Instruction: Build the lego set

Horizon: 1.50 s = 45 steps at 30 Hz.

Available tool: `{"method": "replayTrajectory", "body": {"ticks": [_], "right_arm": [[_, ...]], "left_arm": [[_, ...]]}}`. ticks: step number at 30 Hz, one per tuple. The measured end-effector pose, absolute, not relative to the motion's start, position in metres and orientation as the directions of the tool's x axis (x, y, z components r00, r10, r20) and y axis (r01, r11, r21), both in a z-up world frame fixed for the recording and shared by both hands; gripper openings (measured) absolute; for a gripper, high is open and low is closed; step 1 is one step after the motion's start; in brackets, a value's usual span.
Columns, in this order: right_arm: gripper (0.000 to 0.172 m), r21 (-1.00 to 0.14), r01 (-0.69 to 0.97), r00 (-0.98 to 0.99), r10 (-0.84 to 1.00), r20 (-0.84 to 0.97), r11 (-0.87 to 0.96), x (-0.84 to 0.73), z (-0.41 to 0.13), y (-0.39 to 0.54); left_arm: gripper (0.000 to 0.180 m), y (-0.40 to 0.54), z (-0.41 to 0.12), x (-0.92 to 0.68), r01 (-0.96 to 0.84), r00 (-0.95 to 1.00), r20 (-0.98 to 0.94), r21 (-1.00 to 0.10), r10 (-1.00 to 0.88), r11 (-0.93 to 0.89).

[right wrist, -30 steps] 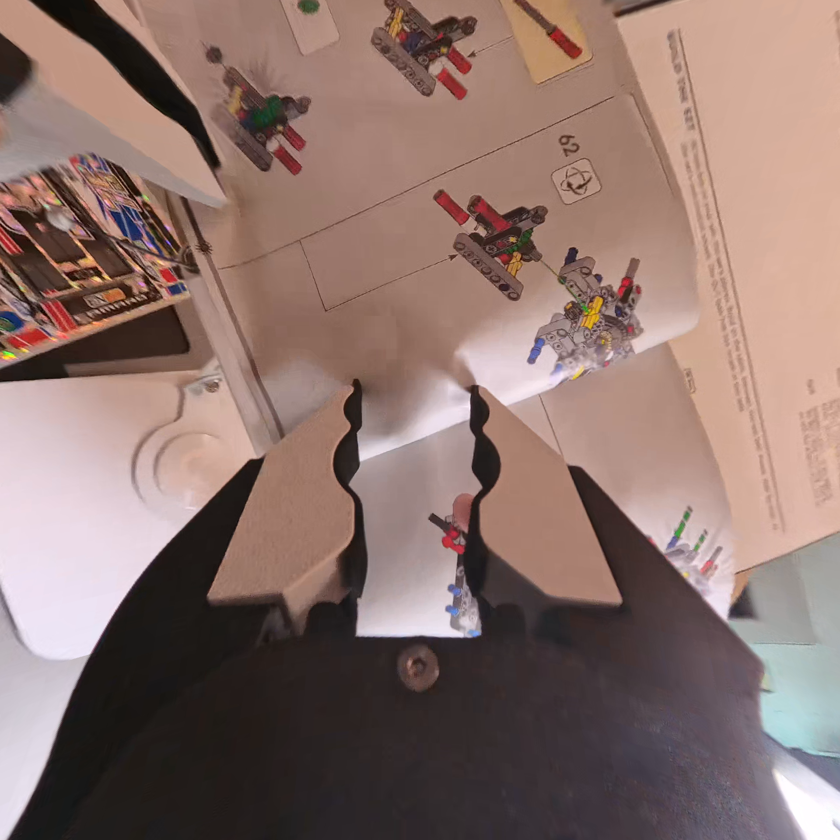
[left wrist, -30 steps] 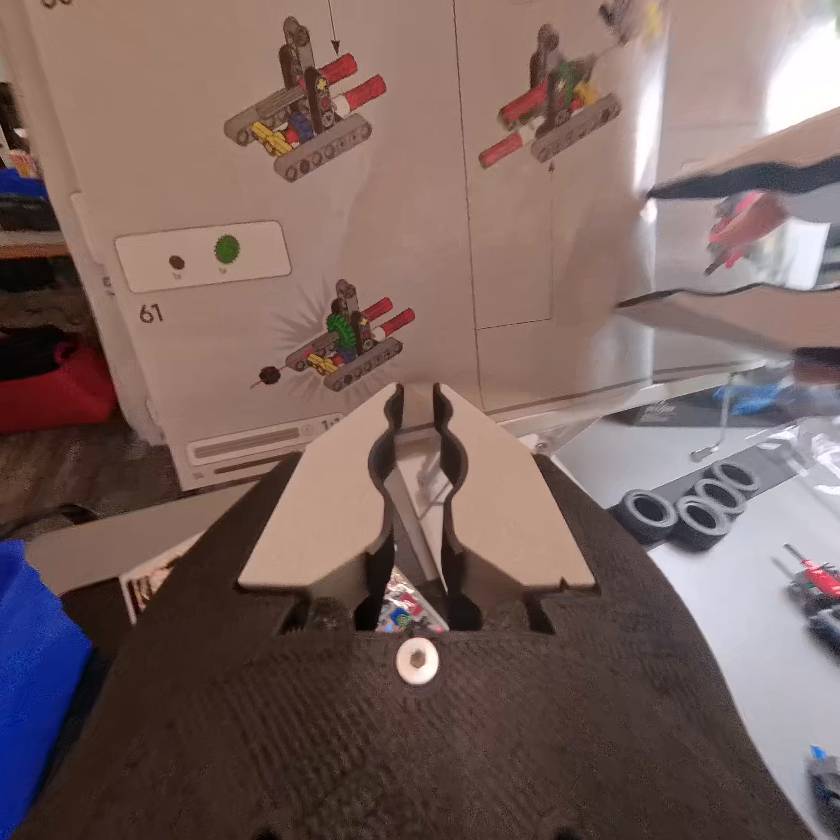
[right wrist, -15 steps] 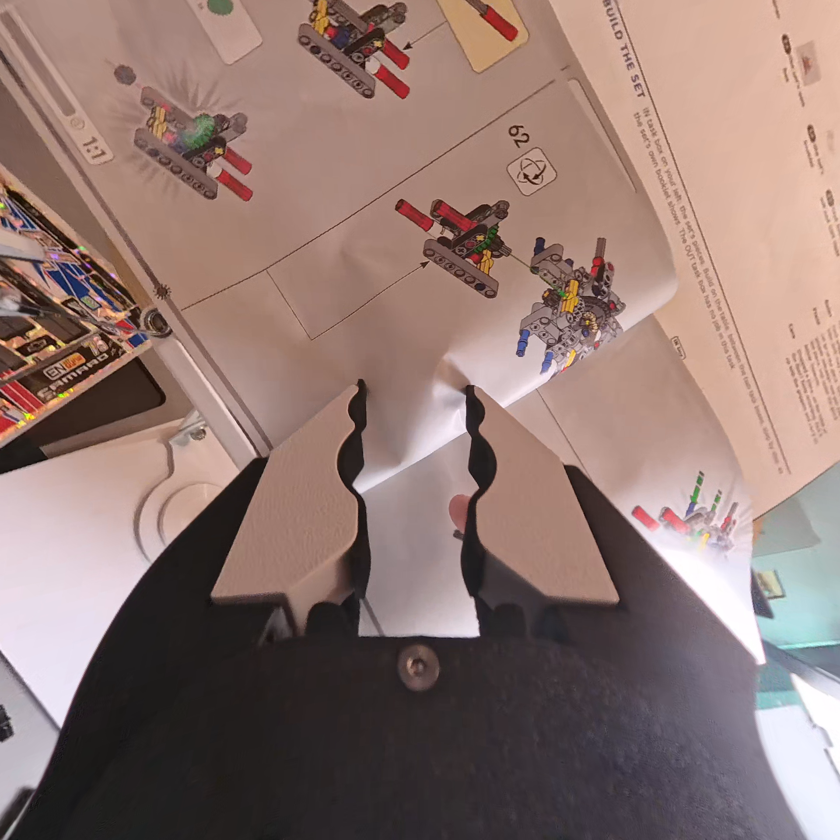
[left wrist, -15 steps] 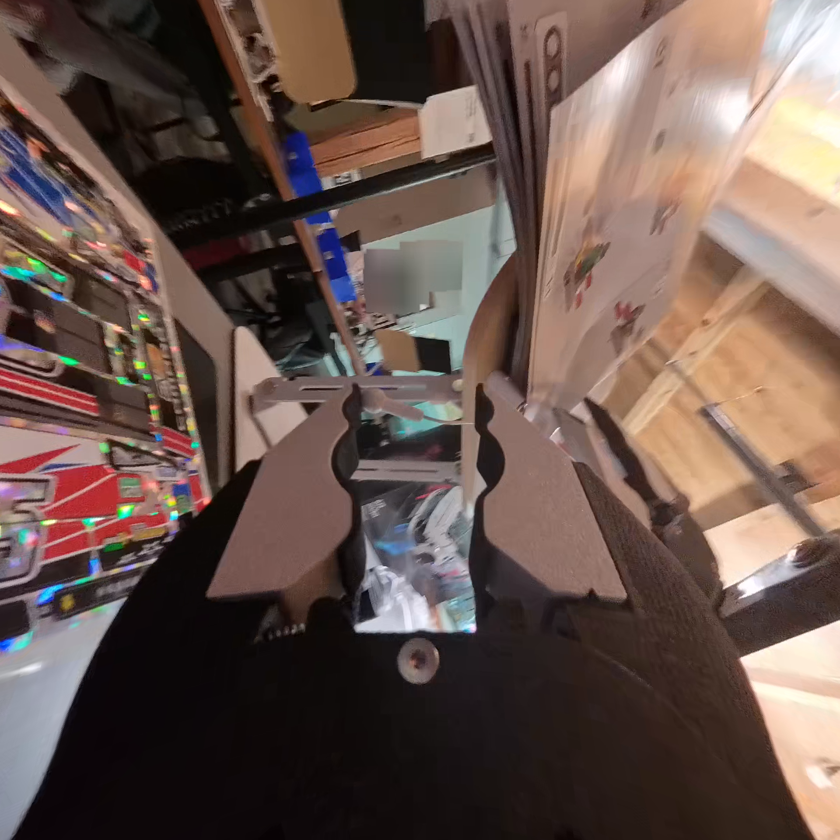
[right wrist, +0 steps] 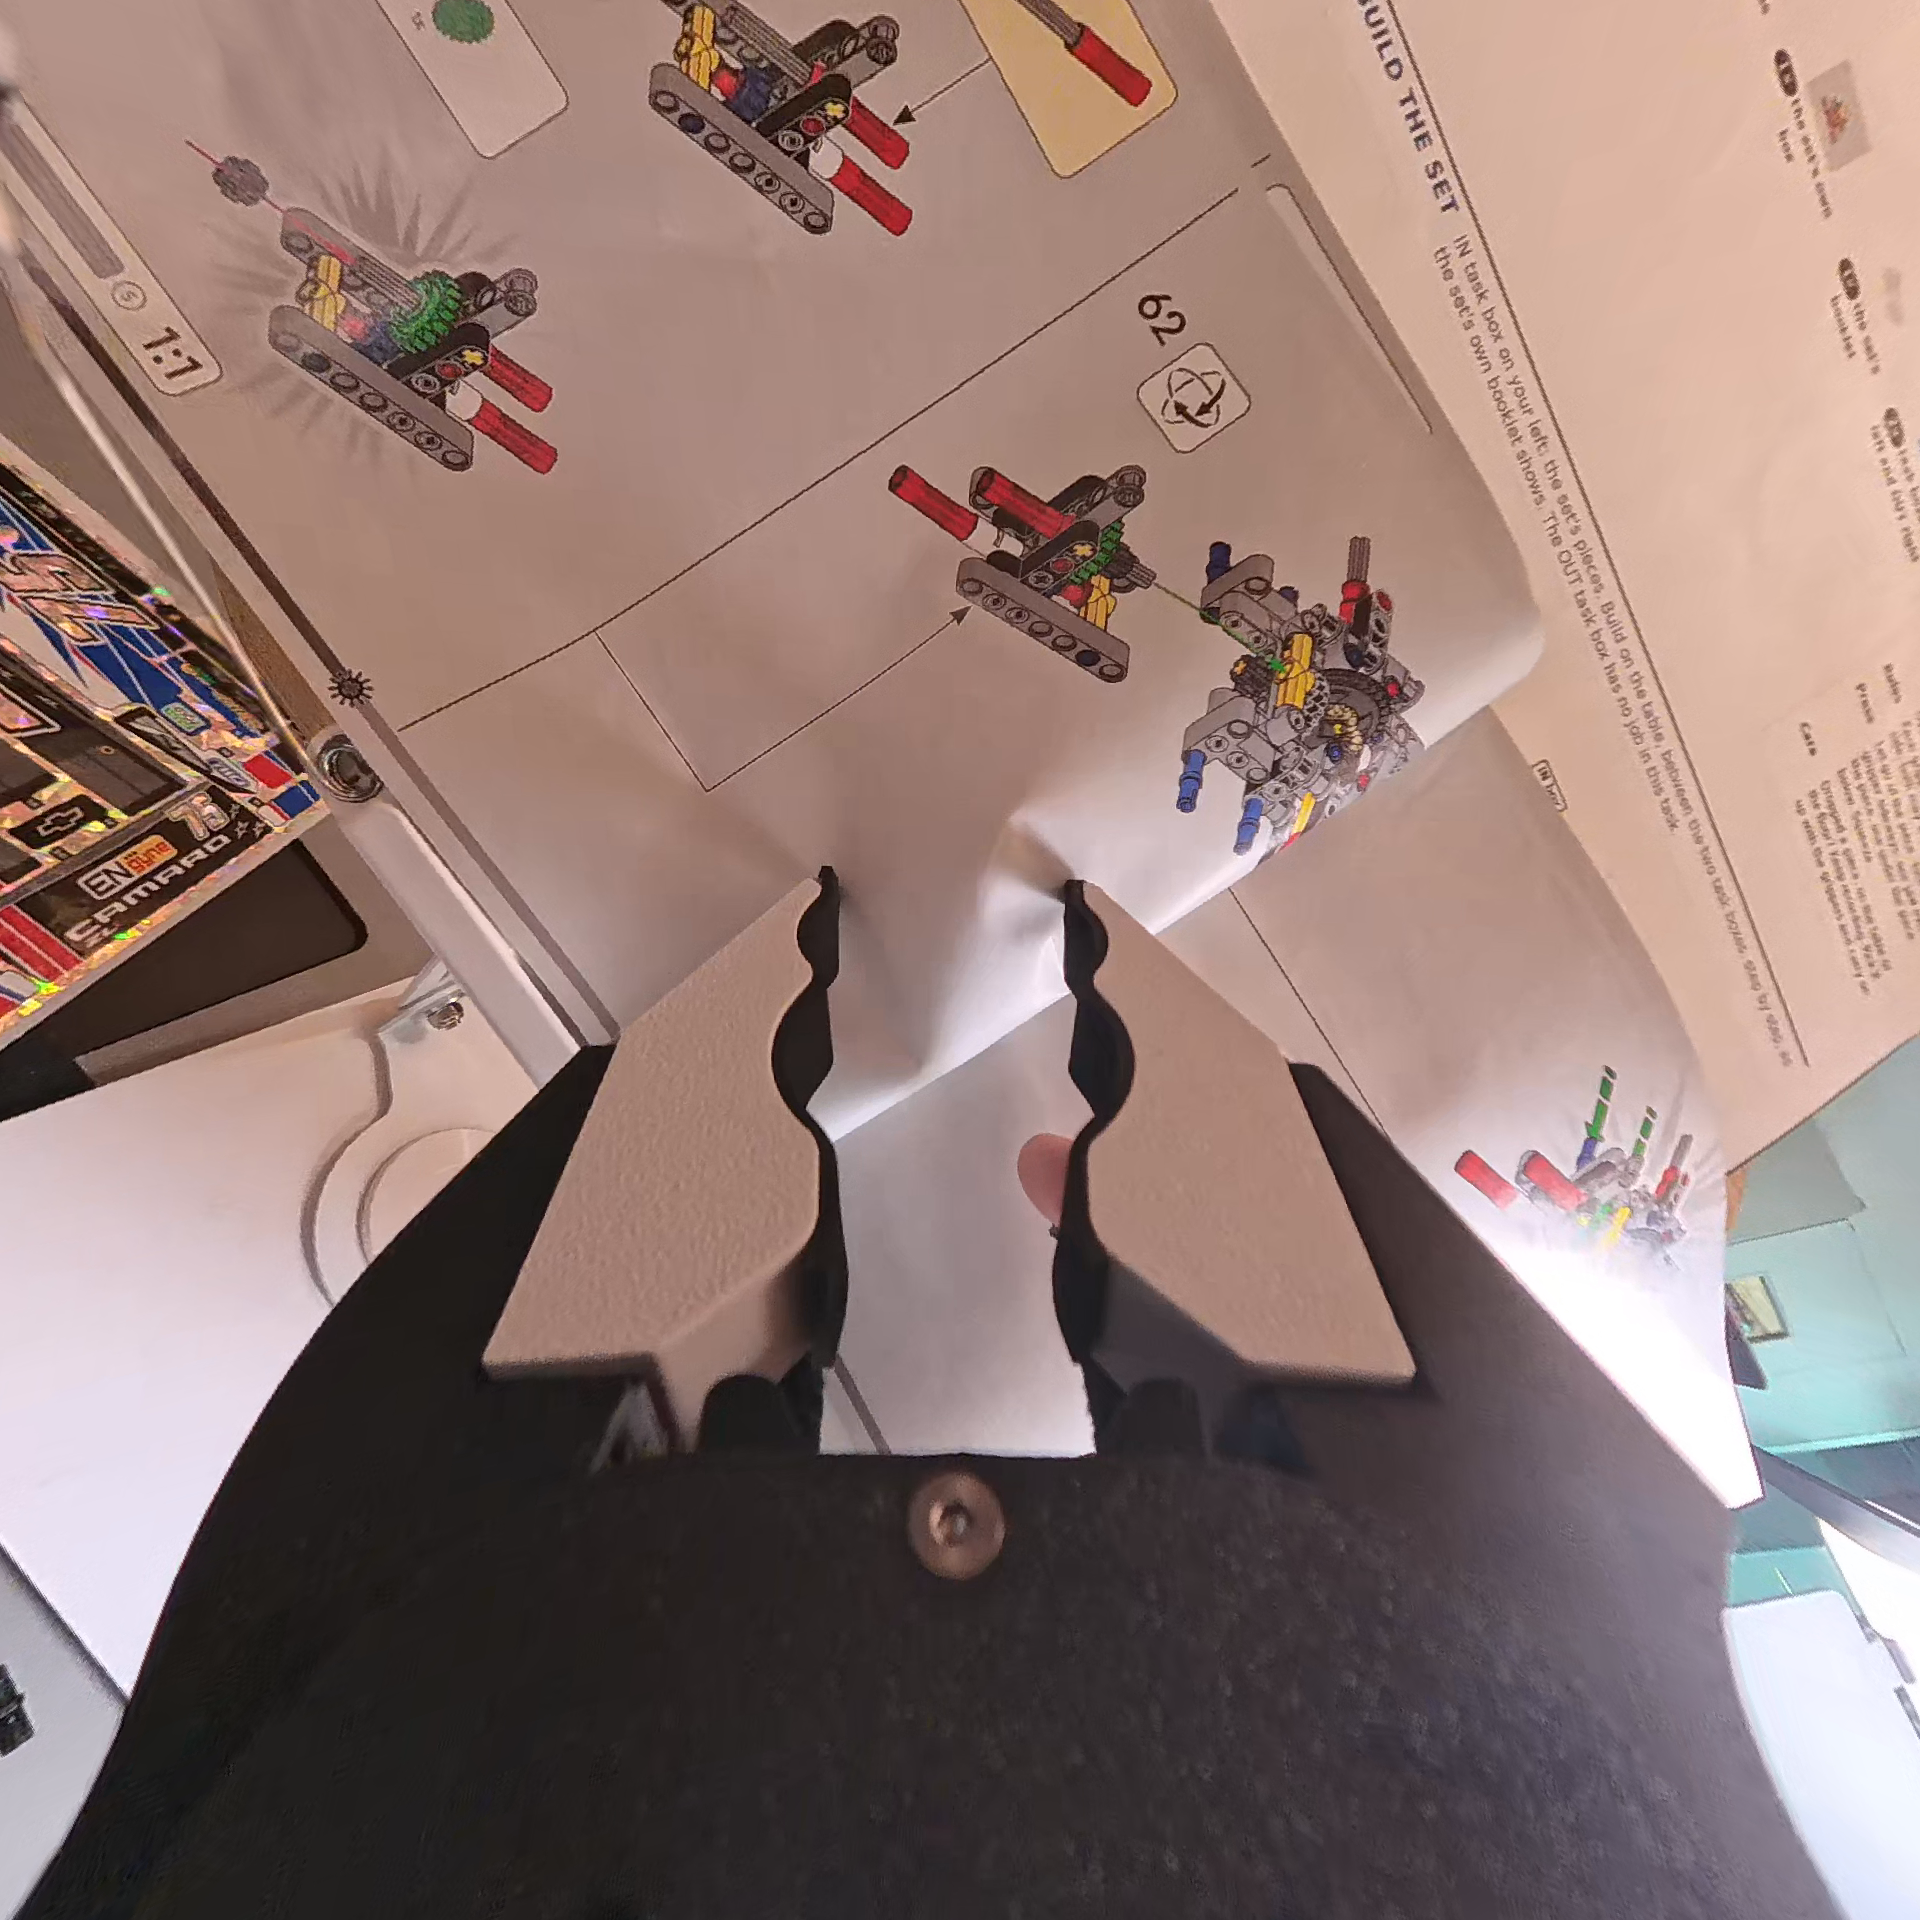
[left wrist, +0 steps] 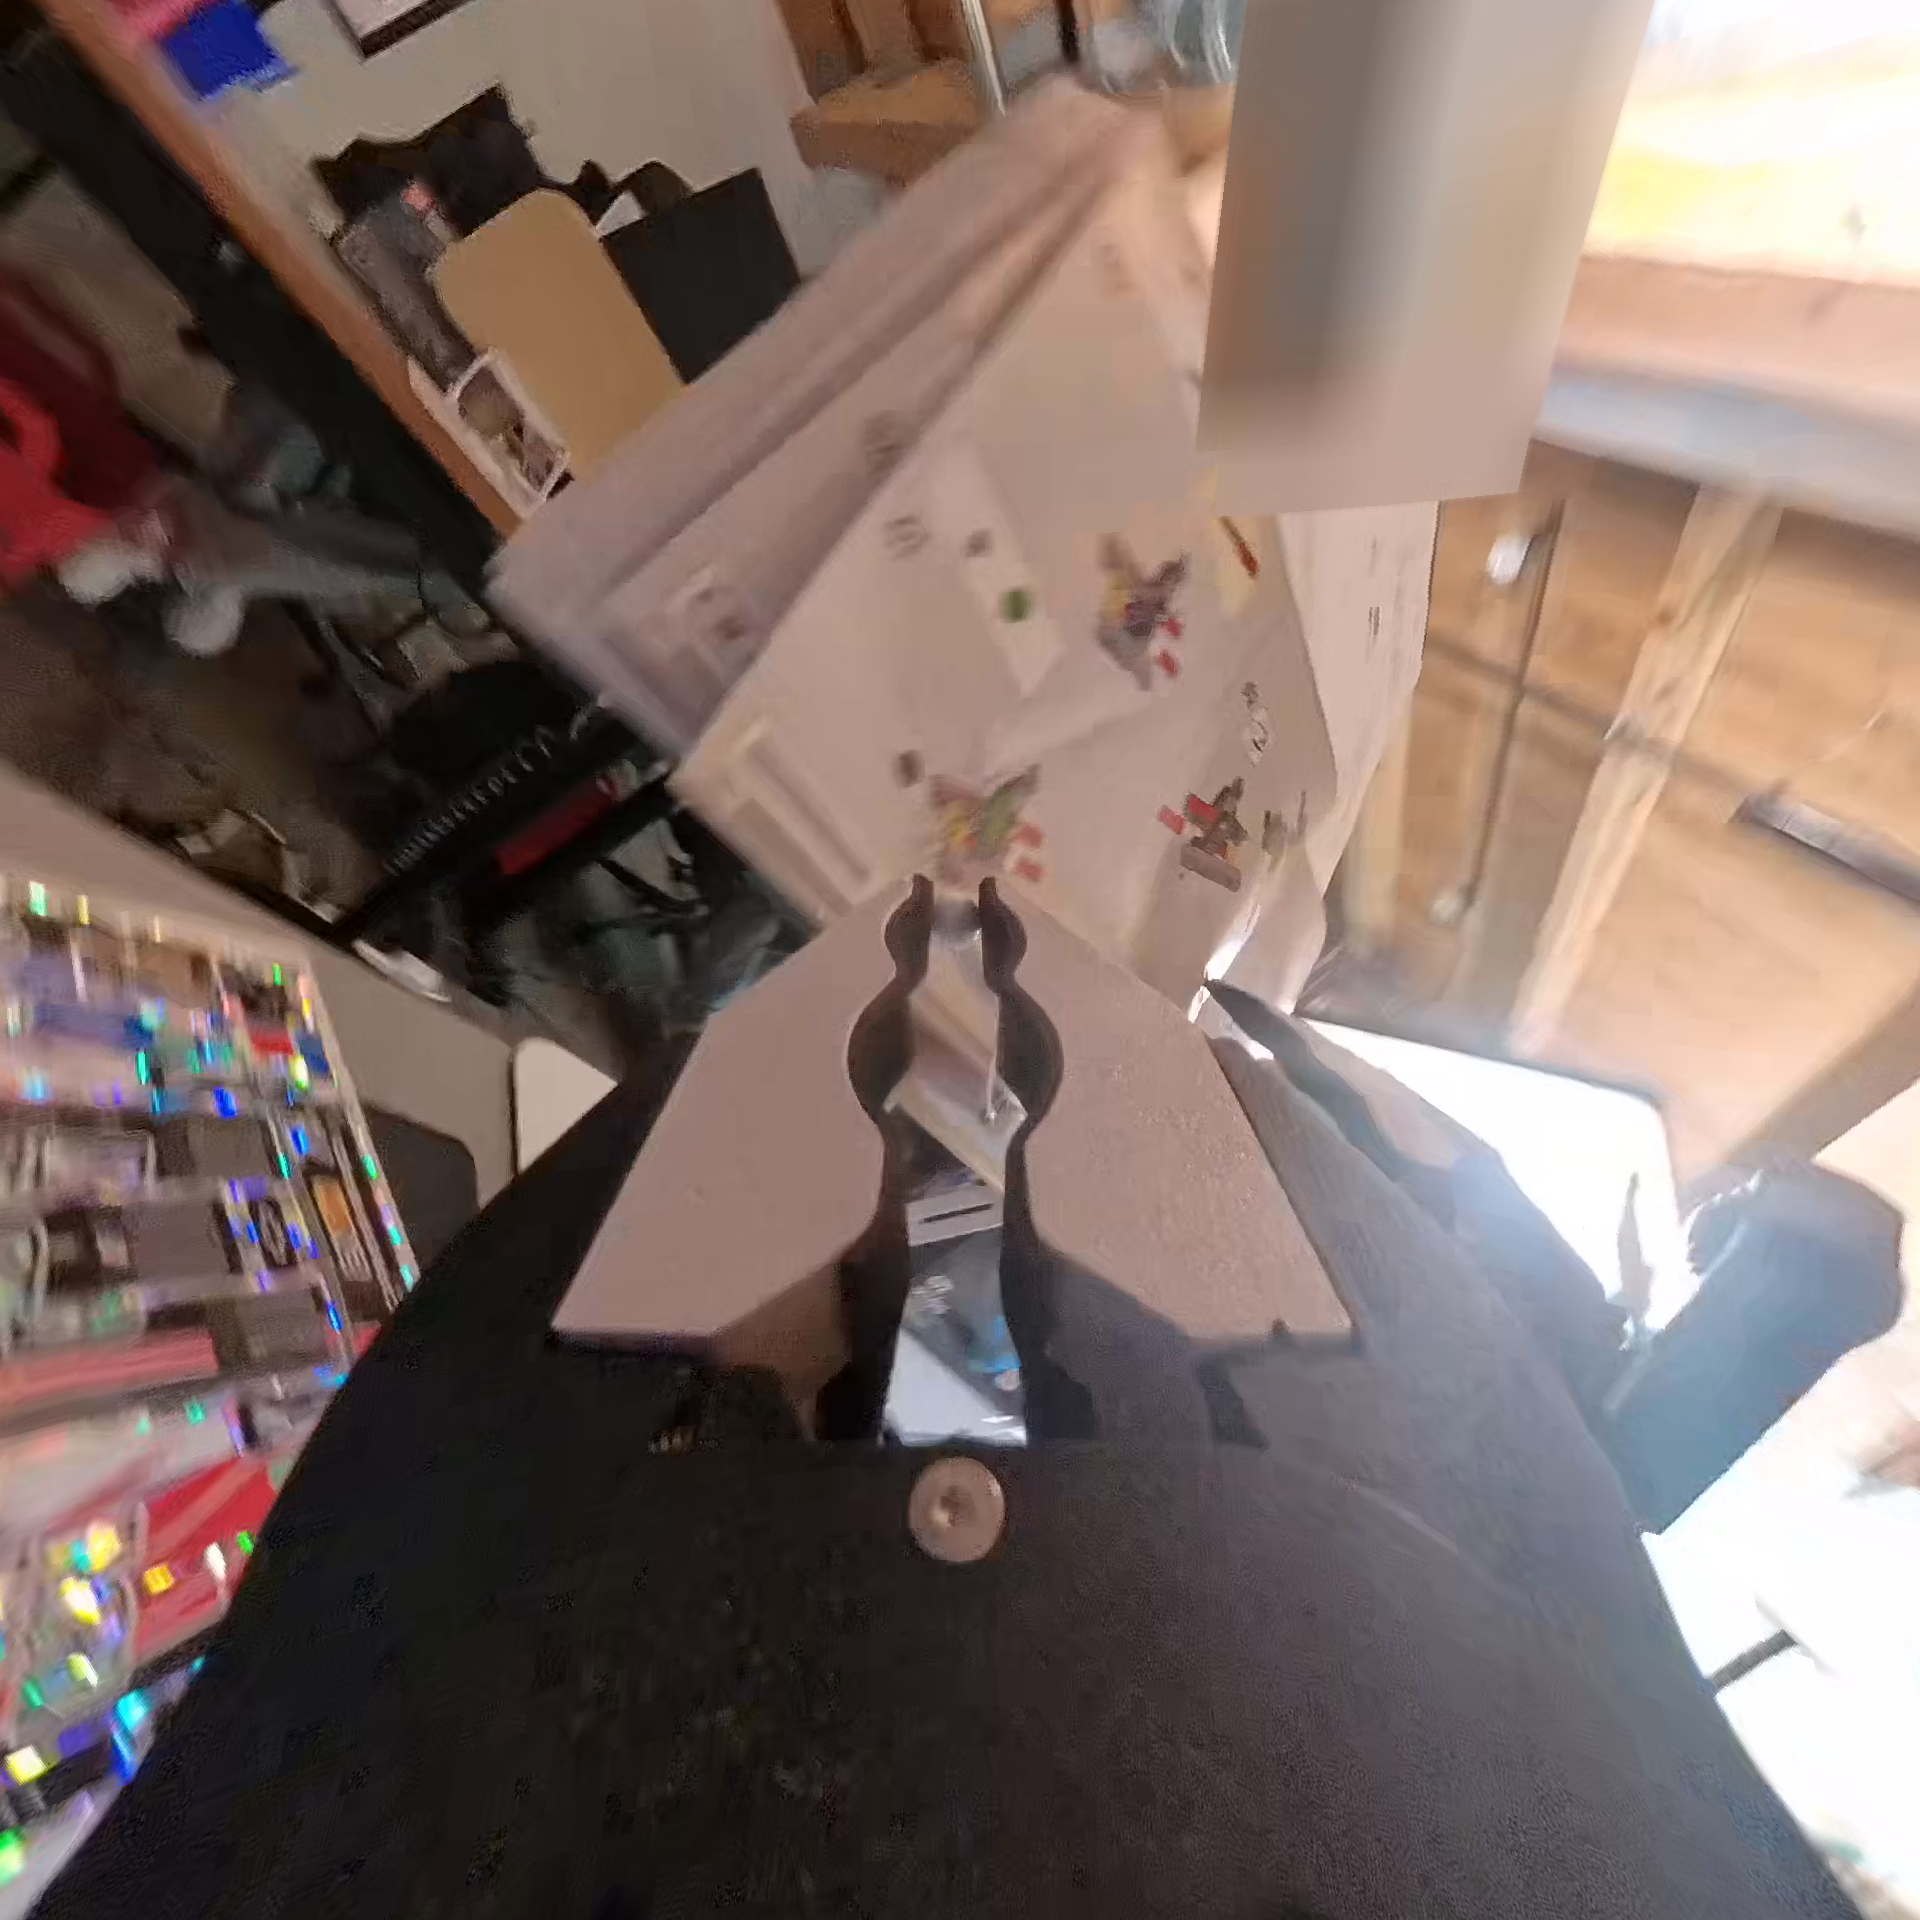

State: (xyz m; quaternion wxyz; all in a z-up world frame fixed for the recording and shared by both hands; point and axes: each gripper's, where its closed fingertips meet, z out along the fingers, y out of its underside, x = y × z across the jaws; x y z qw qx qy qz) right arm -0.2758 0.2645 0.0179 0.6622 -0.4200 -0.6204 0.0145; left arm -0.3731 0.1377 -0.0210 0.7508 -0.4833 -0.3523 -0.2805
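Note:
An open instruction booklet with coloured build pictures stands on a white stand. My right gripper has both fingertips pressed on the right-hand page and squeezes it into a raised crease between them. The page's lower edge curls up off the page beneath. My left gripper is just below the booklet in a blurred view. Its jaws stand close together with a pale blur at the tips, and I cannot tell if they press on it. The right gripper also shows in the left wrist view at the page's lower corner.
A shiny holographic sticker sheet lies left of the stand and also shows in the left wrist view. A printed text sheet stands right of the booklet. Shelves and clutter lie behind at the left, wooden framing at the right. The grippers' ends are close to 15 cm from one another.
My left gripper swung round. Its jaws widened half a second ago and have narrowed again. My right jaws narrowed a little on the page, and the crease stays between them.

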Motion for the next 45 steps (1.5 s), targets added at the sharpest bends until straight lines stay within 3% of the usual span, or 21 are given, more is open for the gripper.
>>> {"method": "replayTrajectory", "body": {"ticks": [4,7,10,14,19,21,24,25,28,34,39,41,45], "right_arm": [[0.041,-0.572,0.503,0.224,0.541,0.81,0.648,-0.276,0.018,0.264],[0.042,-0.573,0.501,0.225,0.541,0.81,0.649,-0.276,0.018,0.264],[0.041,-0.589,0.489,0.225,0.56,0.798,0.643,-0.275,0.018,0.264],[0.043,-0.639,0.446,0.188,0.632,0.752,0.627,-0.274,0.02,0.263],[0.045,-0.672,0.404,0.093,0.703,0.705,0.621,-0.269,0.019,0.258],[0.045,-0.689,0.401,0.079,0.727,0.682,0.603,-0.267,0.018,0.258],[0.044,-0.707,0.388,0.074,0.744,0.664,0.592,-0.267,0.019,0.259],[0.043,-0.711,0.388,0.078,0.747,0.66,0.587,-0.267,0.019,0.259],[0.043,-0.717,0.392,0.079,0.756,0.65,0.576,-0.268,0.019,0.259],[0.044,-0.751,0.391,0.014,0.812,0.583,0.532,-0.268,0.02,0.257],[0.049,-0.782,0.385,-0.011,0.85,0.527,0.49,-0.264,0.022,0.254],[0.047,-0.854,0.292,0.033,0.888,0.458,0.43,-0.248,0.039,0.251],[0.042,-0.934,0.181,0.183,0.923,0.339,0.307,-0.183,0.041,0.273]], "left_arm": [[0.007,0.167,0.02,-0.361,0.522,0.834,0.548,-0.821,0.065,0.231],[0.007,0.199,0.037,-0.341,0.346,0.932,0.353,-0.934,0.078,0.084],[0.007,0.227,0.038,-0.317,0.192,0.981,0.19,-0.981,0.046,-0.036],[0.0,0.246,0.026,-0.271,0.003,0.997,0.013,-0.991,-0.074,-0.133],[0.0,0.234,0.027,-0.267,-0.188,0.981,-0.191,-0.979,0.037,-0.073],[0.012,0.222,0.034,-0.279,-0.262,0.955,-0.266,-0.964,0.131,-0.044],[0.035,0.222,0.011,-0.295,-0.274,0.939,-0.304,-0.943,0.157,-0.189],[0.035,0.225,-0.001,-0.299,-0.264,0.94,-0.306,-0.933,0.153,-0.246],[0.0,0.23,-0.016,-0.302,-0.369,0.898,-0.421,-0.879,0.127,-0.303],[0.0,0.233,-0.031,-0.277,-0.638,0.75,-0.661,-0.715,-0.021,-0.286],[0.0,0.234,-0.034,-0.28,-0.608,0.768,-0.64,-0.716,-0.026,-0.344],[0.002,0.232,-0.038,-0.284,-0.604,0.761,-0.649,-0.701,-0.014,-0.378],[0.014,0.224,-0.022,-0.259,-0.589,0.793,-0.609,-0.766,-0.003,-0.258]]}}
